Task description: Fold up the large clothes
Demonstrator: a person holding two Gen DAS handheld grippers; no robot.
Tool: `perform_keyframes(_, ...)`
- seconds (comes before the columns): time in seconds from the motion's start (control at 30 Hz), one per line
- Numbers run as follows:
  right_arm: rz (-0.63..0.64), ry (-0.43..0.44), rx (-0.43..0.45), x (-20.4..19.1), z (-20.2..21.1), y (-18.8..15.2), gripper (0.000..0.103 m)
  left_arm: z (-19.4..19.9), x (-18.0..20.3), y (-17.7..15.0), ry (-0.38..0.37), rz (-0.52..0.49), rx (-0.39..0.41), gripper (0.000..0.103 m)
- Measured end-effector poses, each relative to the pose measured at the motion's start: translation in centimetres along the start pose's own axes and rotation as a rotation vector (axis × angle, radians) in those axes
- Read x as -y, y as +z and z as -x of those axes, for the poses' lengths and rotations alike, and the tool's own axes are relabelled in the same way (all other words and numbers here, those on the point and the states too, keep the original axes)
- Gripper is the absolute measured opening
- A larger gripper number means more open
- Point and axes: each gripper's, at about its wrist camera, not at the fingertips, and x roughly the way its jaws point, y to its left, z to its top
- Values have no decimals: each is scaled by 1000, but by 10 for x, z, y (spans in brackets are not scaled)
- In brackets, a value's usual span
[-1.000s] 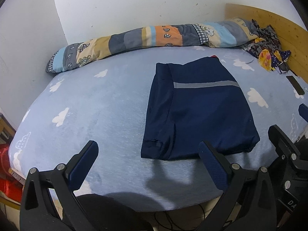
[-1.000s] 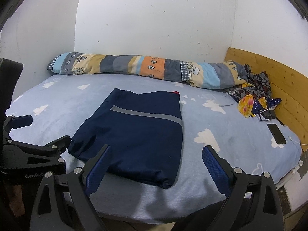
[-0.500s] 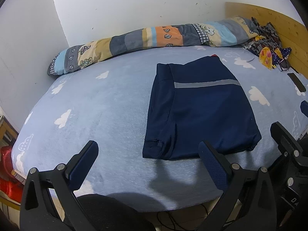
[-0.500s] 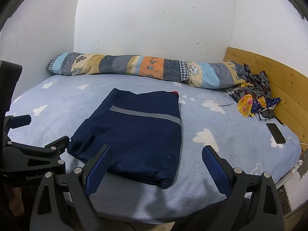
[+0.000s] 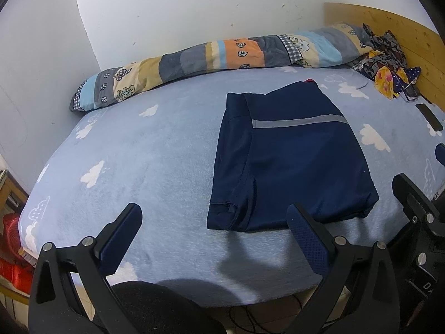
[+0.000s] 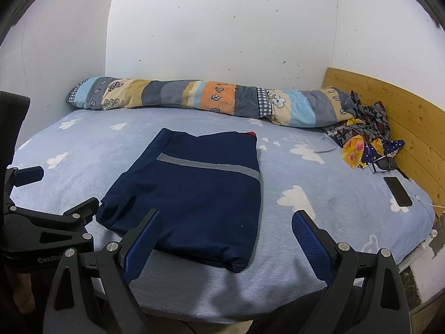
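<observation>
A navy blue garment [image 5: 289, 161] with a grey stripe lies folded into a rectangle on the light blue cloud-print bed [image 5: 139, 153]. It also shows in the right wrist view [image 6: 194, 194]. My left gripper [image 5: 212, 236] is open and empty, held above the bed's near edge, in front of the garment's near left corner. My right gripper [image 6: 226, 239] is open and empty, above the garment's near right edge. The left gripper's body shows at the left of the right wrist view [image 6: 41, 222].
A long patchwork bolster [image 6: 208, 100] lies along the far wall. A pile of patterned cloth [image 6: 364, 142] and a black phone [image 6: 397, 192] lie by the wooden headboard [image 6: 403, 117] at the right. A red object [image 5: 11, 250] stands beside the bed at the left.
Both views have shifted slightly; the garment looks a little further and lower in frame. The garment has not moved on the bed and both grippers stay open.
</observation>
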Motion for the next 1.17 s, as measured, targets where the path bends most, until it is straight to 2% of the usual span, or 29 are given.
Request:
perform_keyframes(0.53,-1,-6,1,3,3,0,95,1,1,0,16,-6,4,103)
perform_keyframes(0.93,-11,-5,1,8,2,2,95,3,7,0,56,-32,18,103)
perform_keyframes(1.17,-29,-8,9,14,1,3,95,-1,3,1,37,-32,-19,103)
